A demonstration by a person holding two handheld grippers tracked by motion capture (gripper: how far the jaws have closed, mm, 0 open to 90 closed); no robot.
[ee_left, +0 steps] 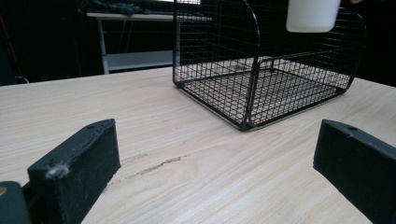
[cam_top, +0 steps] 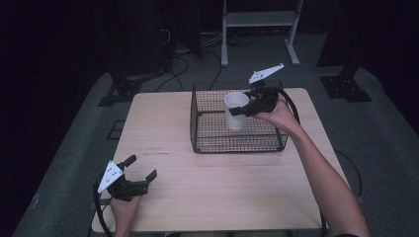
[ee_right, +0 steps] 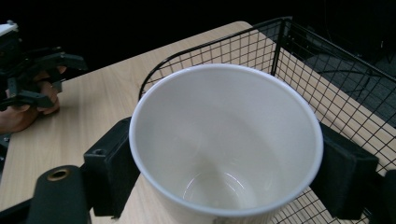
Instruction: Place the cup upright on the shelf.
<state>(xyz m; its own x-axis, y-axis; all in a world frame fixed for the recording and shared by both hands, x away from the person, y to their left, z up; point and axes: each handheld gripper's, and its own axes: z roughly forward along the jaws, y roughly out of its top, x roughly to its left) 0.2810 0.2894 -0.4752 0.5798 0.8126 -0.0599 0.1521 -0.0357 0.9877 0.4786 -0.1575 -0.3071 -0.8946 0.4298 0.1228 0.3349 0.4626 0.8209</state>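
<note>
The desk (cam_top: 212,197) has a pale wooden top with a fine grain, and it stands on a grey carpet floor (cam_top: 385,148). Beyond the far edge of the desk, a white metal frame (cam_top: 259,29) with two legs and a low shelf stands on the floor. Black cables (cam_top: 180,64) lie on the floor to the left of this frame. A black stand base (cam_top: 345,86) is to the right of the frame, and another black base (cam_top: 121,89) is far to its left. The room behind is very dark.
</note>
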